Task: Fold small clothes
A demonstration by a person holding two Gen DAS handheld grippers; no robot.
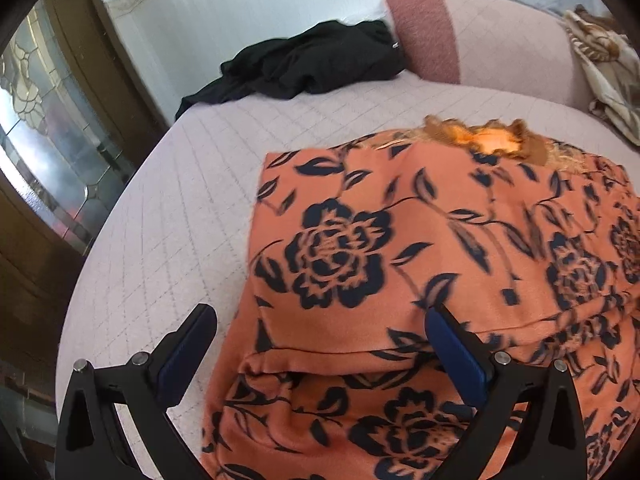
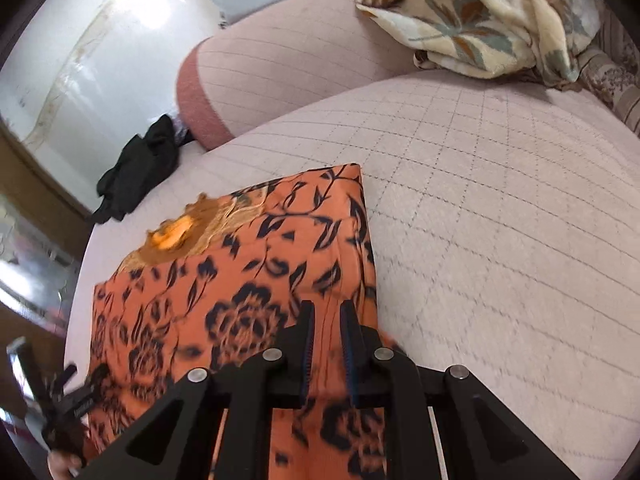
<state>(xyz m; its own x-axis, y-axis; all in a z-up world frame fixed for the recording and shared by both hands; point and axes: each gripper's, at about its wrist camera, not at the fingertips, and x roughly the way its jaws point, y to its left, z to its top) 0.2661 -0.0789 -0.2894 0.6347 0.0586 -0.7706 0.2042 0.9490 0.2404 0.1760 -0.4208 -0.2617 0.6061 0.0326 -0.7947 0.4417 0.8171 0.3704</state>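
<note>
Quilted pink bed [image 1: 168,216] carries orange floral garment [image 1: 400,248], already folded to a rectangle w/ hem tucked under. L gripper [image 1: 320,332] hovers agape over it; R gripper [image 2: 327,316] nearly clenched, nipping its right edge; black garment [image 1: 304,66] lies unfolded.

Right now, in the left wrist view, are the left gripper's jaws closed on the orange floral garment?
No, the left gripper stands wide open over the orange floral garment, pinching no cloth.
</note>
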